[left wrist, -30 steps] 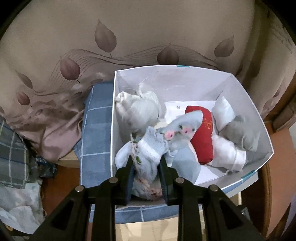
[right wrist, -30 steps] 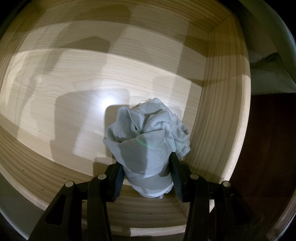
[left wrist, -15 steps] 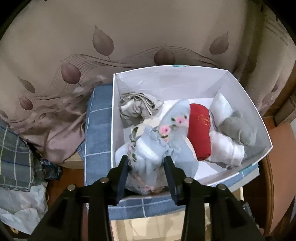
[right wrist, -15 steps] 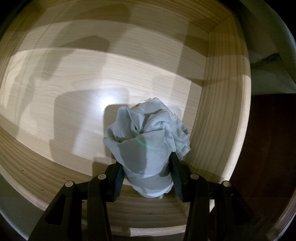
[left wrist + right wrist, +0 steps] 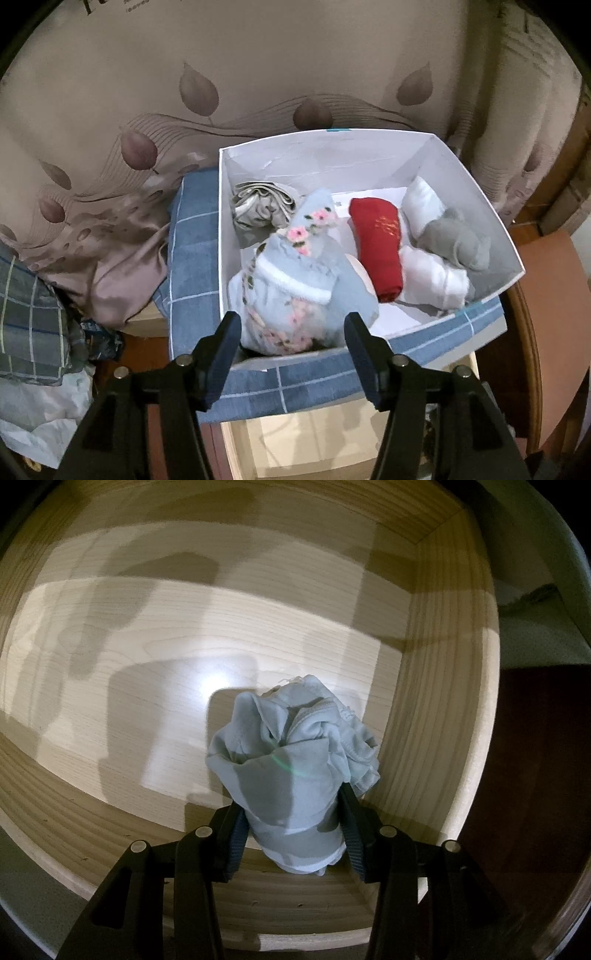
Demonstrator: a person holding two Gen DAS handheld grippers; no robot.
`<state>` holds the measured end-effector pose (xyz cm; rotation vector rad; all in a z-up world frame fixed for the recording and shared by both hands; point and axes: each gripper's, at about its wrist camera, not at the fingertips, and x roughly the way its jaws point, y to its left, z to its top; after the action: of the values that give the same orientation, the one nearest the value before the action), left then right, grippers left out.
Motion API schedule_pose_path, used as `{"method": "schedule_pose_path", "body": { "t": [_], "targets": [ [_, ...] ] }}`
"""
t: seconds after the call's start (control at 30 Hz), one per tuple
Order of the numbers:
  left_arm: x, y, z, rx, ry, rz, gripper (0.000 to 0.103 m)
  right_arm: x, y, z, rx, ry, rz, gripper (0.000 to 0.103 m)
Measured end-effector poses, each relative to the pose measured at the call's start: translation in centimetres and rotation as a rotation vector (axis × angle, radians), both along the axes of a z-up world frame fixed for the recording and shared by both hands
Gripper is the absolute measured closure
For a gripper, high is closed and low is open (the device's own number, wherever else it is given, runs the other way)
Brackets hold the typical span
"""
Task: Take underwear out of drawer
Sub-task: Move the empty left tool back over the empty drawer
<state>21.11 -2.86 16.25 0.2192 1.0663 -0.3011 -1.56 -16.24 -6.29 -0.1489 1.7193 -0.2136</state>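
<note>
Pale wooden drawer (image 5: 258, 635), smooth grain, glossy under glare; my right gripper (image 5: 291, 834) pinches a rolled grey-blue underwear bundle (image 5: 291, 753) inside it, near the right wall. White cardboard box (image 5: 369, 147) on blue checked cloth (image 5: 192, 266), before a beige leaf-print curtain (image 5: 258, 74). My left gripper (image 5: 293, 343), jaws just opening, stands spread around floral blue underwear (image 5: 295, 288) lying in the box.

One white box (image 5: 369, 155) ahead of the left claw (image 5: 291, 332) holds six rolled garments: one floral blue (image 5: 303, 280), one beige-grey (image 5: 262, 206), one red (image 5: 380, 247), two white (image 5: 432, 277), one grey (image 5: 454, 240). One wooden drawer (image 5: 443, 664) holds one pale blue roll (image 5: 291, 771) between the right claw's (image 5: 291, 834) pads
</note>
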Motion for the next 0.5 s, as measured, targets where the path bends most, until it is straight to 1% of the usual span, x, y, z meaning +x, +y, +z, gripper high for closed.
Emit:
{"method": "schedule_pose_path", "body": {
  "t": [0.13,0.3,0.43,0.5],
  "targets": [
    [-1.0,0.5,0.7,-0.008,-0.008,-0.003,0.044,-0.2,-0.1,0.2,0.003,-0.024,-0.005,0.063],
    [-3.5,1.8,1.6,-0.018,-0.043,0.010,0.044,-0.4,-0.2,0.5,0.035,-0.050,-0.011,0.064],
    [-5.9,3.2,1.1,-0.042,-0.044,0.036,0.044,-0.7,-0.4,1.0,0.084,-0.085,-0.027,0.065],
    [-6.8,3.8,0.4,-0.058,-0.031,0.060,0.044,-0.9,-0.5,1.2,0.111,-0.107,-0.039,0.065]
  ]
}}
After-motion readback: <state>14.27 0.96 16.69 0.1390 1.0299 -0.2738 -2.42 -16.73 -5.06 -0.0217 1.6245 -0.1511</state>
